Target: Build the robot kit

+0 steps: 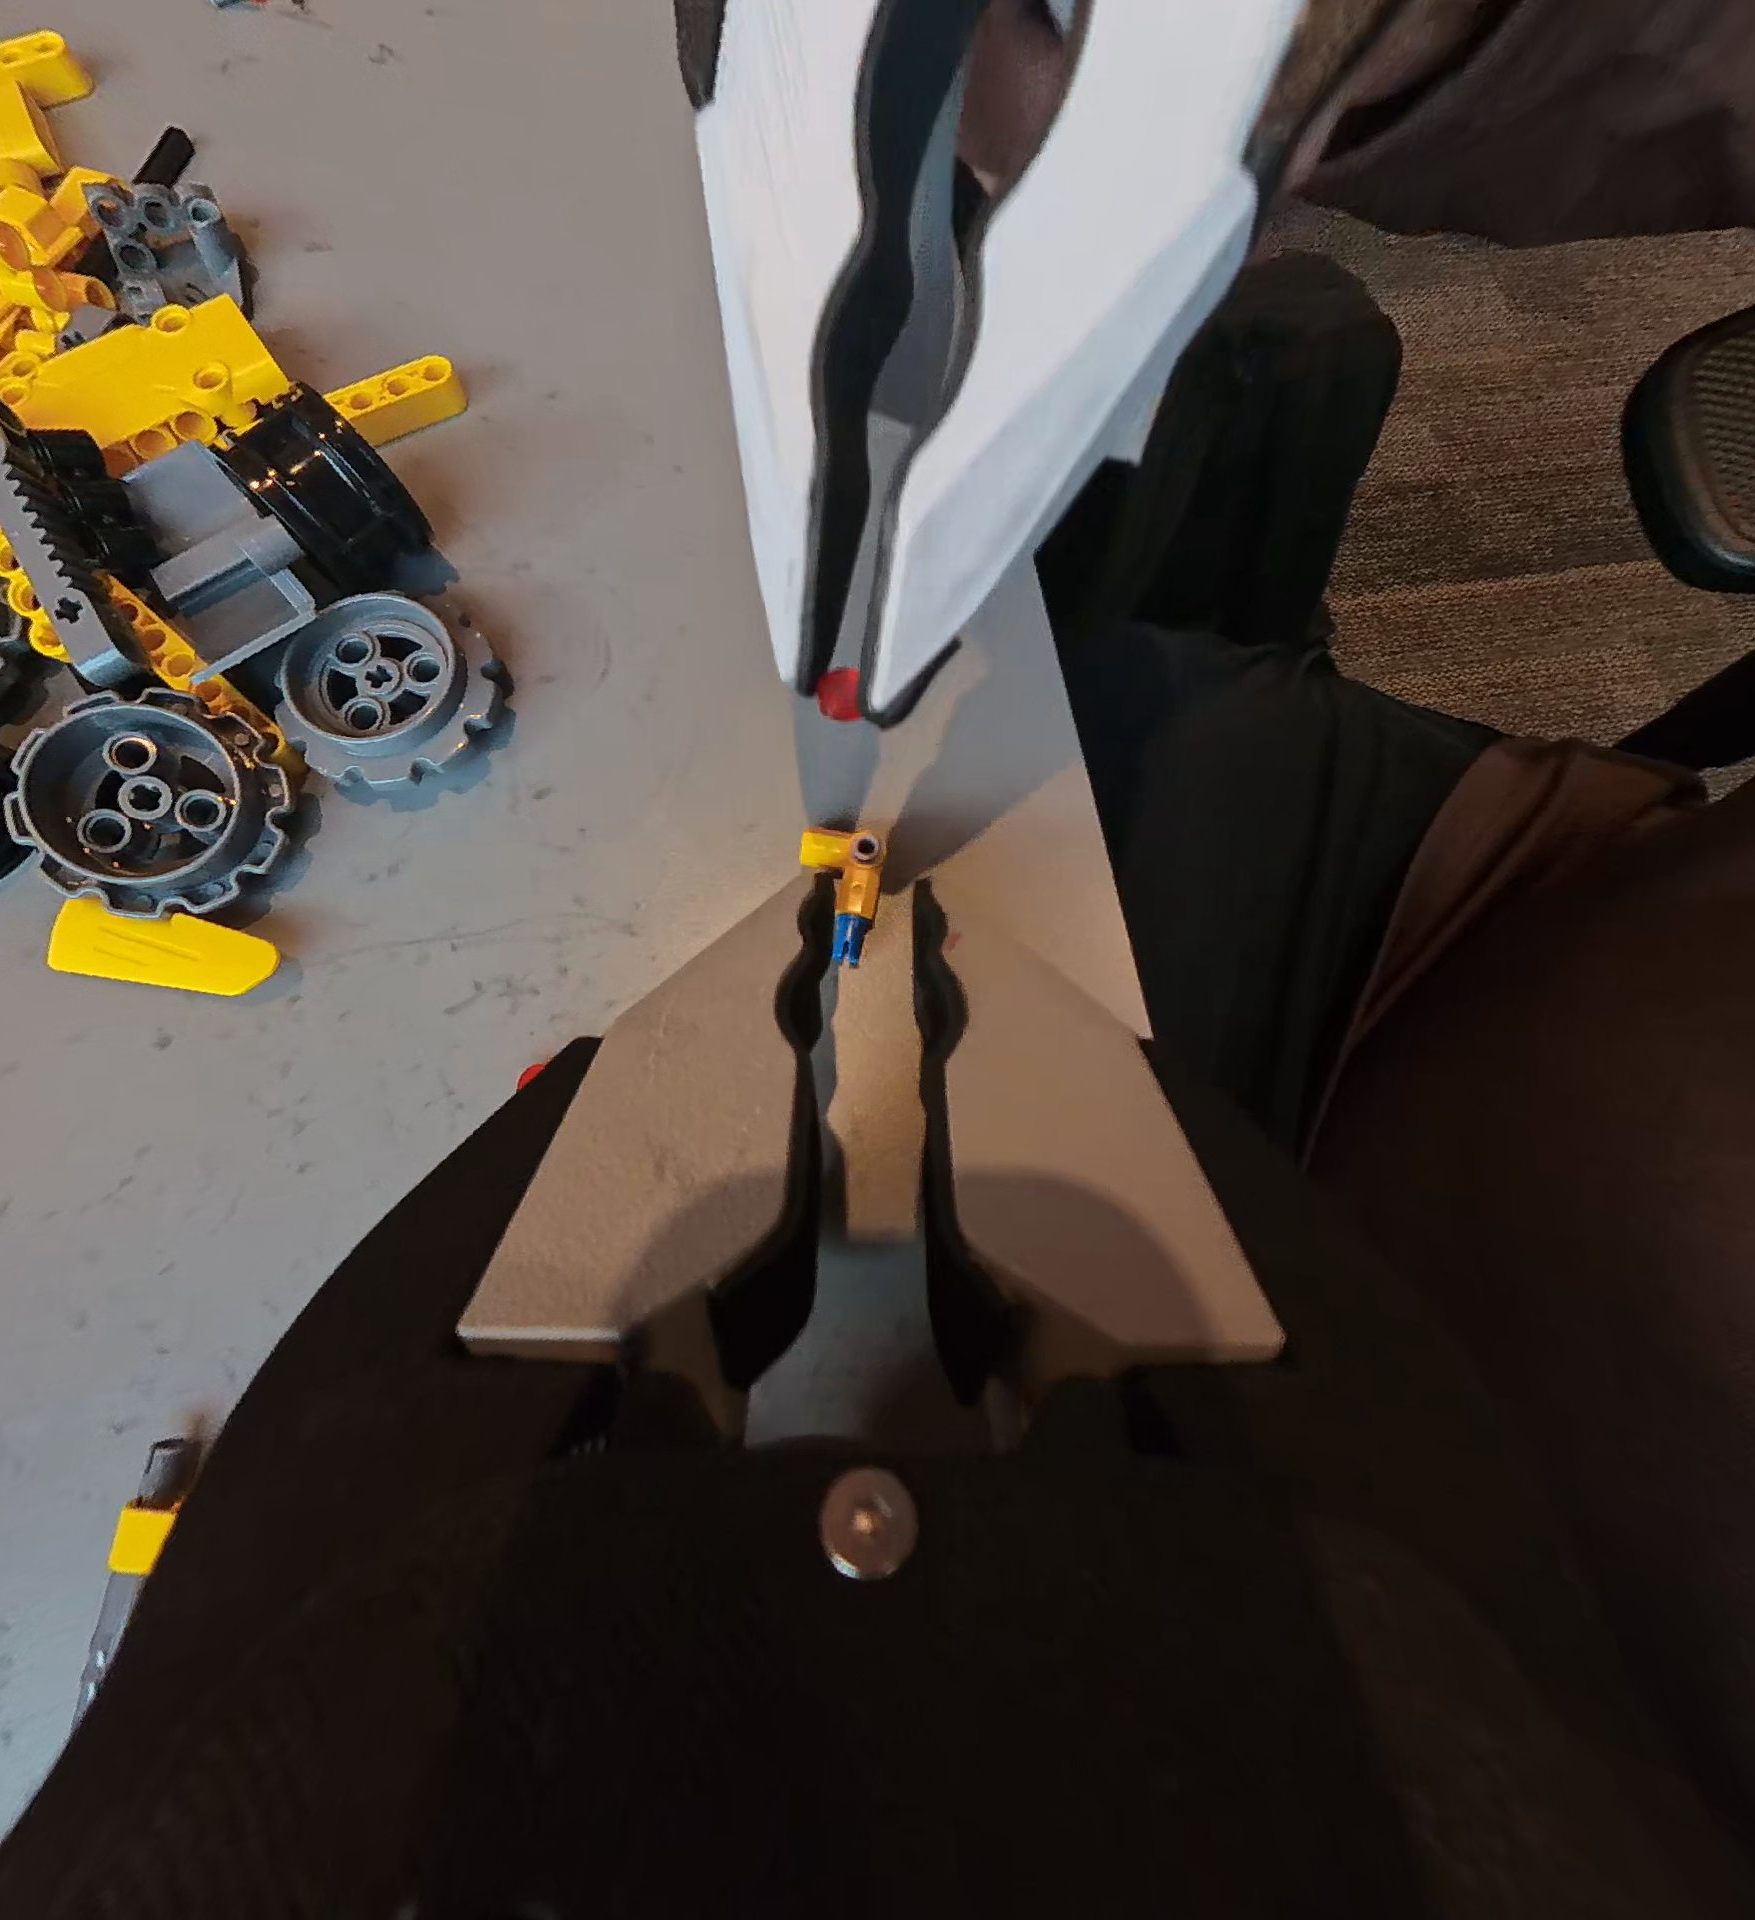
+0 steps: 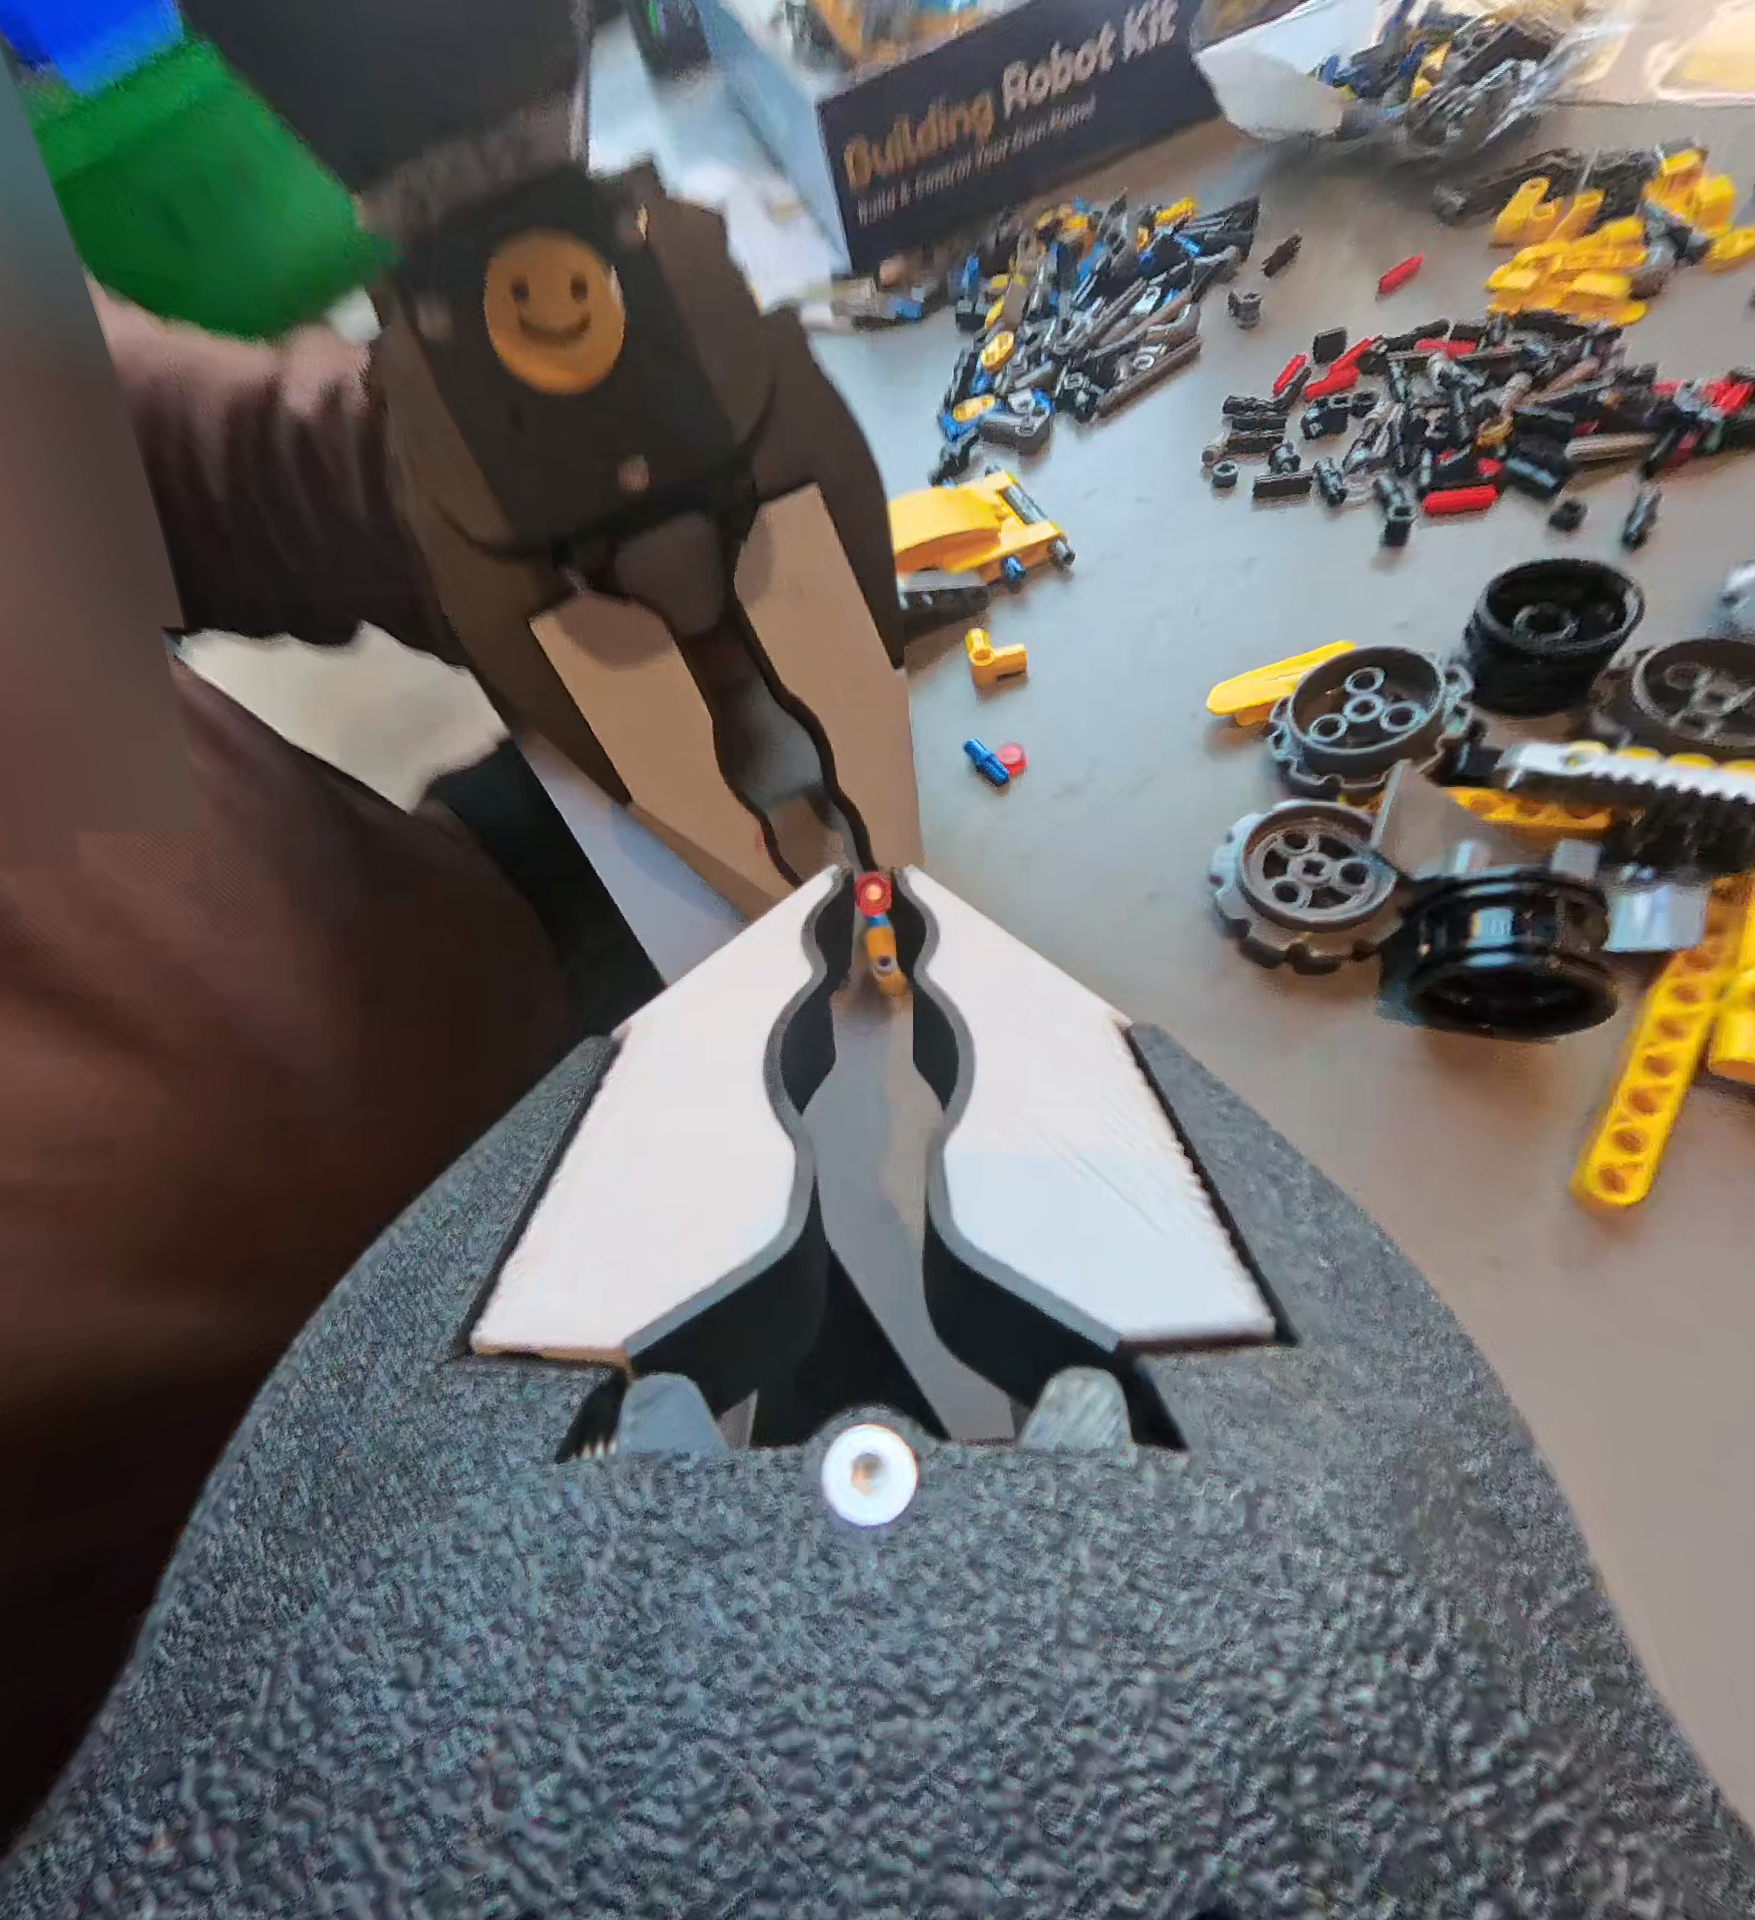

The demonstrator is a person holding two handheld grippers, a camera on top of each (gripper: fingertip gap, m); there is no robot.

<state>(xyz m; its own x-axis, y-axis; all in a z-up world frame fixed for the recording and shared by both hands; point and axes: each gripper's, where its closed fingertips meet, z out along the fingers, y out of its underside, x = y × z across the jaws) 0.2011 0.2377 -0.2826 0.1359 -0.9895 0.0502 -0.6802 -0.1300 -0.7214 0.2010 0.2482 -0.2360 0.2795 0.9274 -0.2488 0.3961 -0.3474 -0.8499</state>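
Left gripper point(image 1: 860, 896): jaws narrowly apart around a yellow elbow connector point(image 1: 845, 864) with a blue pin point(image 1: 851, 938); whether they actually pinch it I cannot tell. Right gripper point(image 2: 871, 883) meets it tip to tip, closed on 1 red round stud point(image 2: 871, 892) just beside the connector, over the grey table point(image 1: 582, 343) near its edge. Beyond: 2 grey toothed wheel hubs point(image 1: 260, 748), a part-built yellow vehicle point(image 1: 125, 436), loose part piles point(image 2: 1475, 416), kit box point(image 2: 1008, 114).
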